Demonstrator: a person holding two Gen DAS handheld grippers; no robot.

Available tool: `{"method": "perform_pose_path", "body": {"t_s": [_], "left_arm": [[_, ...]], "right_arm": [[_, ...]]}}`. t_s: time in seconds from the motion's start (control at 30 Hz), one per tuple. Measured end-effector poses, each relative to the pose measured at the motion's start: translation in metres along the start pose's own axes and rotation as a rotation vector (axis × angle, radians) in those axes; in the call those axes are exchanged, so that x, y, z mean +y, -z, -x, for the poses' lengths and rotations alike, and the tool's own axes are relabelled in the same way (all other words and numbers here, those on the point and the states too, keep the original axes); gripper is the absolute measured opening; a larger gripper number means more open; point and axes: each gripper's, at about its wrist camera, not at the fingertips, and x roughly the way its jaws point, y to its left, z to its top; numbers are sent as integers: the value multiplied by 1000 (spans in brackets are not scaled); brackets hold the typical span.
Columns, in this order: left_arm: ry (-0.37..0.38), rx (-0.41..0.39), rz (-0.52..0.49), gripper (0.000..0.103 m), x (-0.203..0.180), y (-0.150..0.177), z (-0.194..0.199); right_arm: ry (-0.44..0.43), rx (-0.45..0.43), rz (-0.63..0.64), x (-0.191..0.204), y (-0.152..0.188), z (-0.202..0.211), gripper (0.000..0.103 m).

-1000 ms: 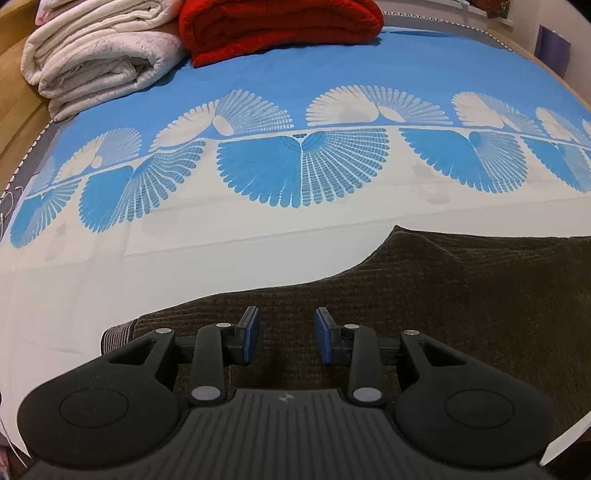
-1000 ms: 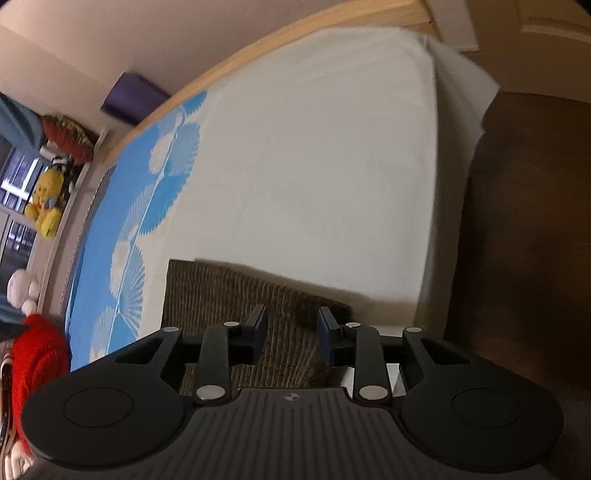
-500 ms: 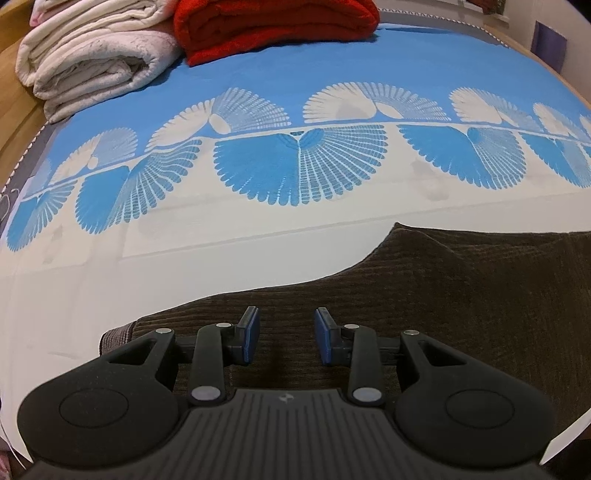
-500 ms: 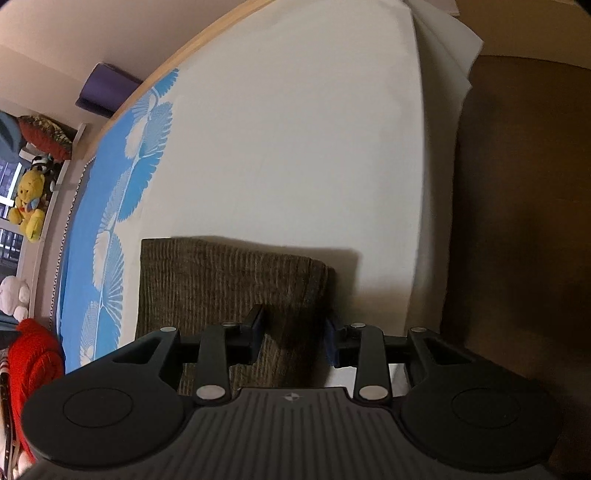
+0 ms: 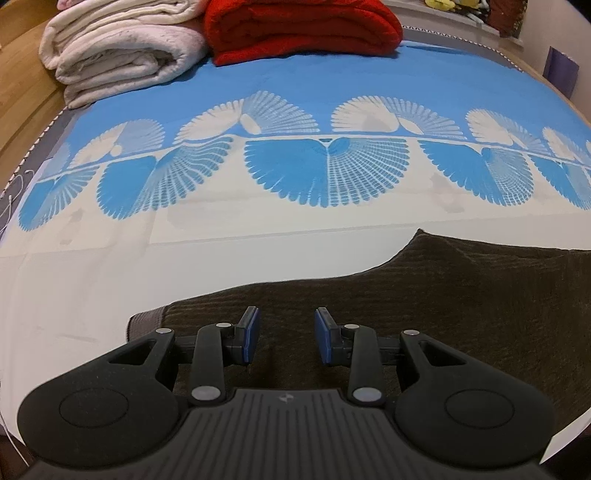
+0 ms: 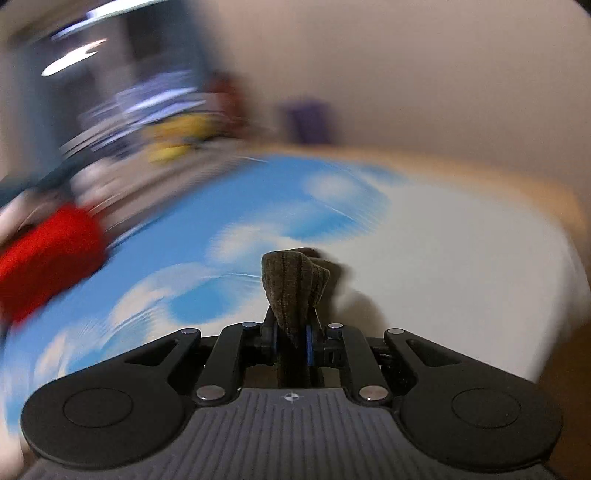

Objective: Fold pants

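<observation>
**Right gripper pinches the pants, left one hangs spread above them**

Left wrist view: the left gripper (image 5: 286, 334) sits at the bottom centre of the frame, its two blue pads (image 5: 252, 334) spread apart with nothing between them. Under and beyond the fingers lie the brown corduroy pants (image 5: 424, 302), spread flat across the lower right of the picture, with one end reaching the lower left beside the gripper's body. They rest on a bed sheet (image 5: 184, 266), white in the middle of the frame and blue with white fan shapes higher up. In the upper left lies a folded cream blanket (image 5: 122, 51); just right of it, at the top centre, a folded red blanket (image 5: 303, 26) touches it. A wooden bed frame (image 5: 22, 81) shows at the far left edge.

Right wrist view: the picture is strongly blurred outside the tool itself. The right gripper (image 6: 291, 341), at the bottom centre, has just been closing and now pinches a bunched fold of the pants (image 6: 291, 284), which stands up from between the fingers into the middle of the frame. Behind it the blue and white sheet fills the centre, a red blur marks the blanket at the left edge, and a beige wall (image 6: 443, 74) takes the upper right.
</observation>
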Motion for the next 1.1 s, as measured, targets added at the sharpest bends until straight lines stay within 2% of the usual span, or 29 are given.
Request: {"method": "perform_pose_path", "body": {"t_s": [0.1, 0.23, 0.3, 0.4, 0.43, 0.5, 0.53, 0.67, 0.83, 0.97, 1.0, 1.1], "left_arm": [[-10, -3, -5, 36, 8, 7, 4], [-20, 2, 6, 36, 23, 16, 7], [-22, 1, 18, 36, 30, 18, 9], [-25, 7, 40, 36, 41, 21, 9], [-25, 10, 48, 36, 45, 22, 9], [-23, 12, 51, 36, 48, 23, 9], [-21, 8, 46, 36, 49, 23, 9], [-28, 7, 29, 36, 52, 24, 7], [-26, 8, 28, 36, 50, 22, 6], [-30, 9, 13, 36, 47, 23, 5], [-33, 12, 12, 36, 46, 23, 4], [-37, 15, 14, 36, 46, 23, 4]], "right_arm": [[-172, -64, 296, 93, 27, 35, 14], [-412, -70, 598, 191, 91, 74, 15], [-538, 25, 709, 225, 131, 83, 20], [-678, 368, 926, 261, 204, 75, 25], [-690, 429, 989, 265, 224, 75, 34], [-688, 329, 1101, 268, 237, 88, 39], [-708, 319, 1098, 269, 231, 91, 40], [-765, 337, 879, 252, 194, 88, 45], [-778, 359, 820, 253, 185, 78, 45], [-930, 359, 737, 256, 177, 87, 46], [-941, 349, 739, 256, 177, 89, 47], [-845, 386, 766, 260, 181, 77, 47]]}}
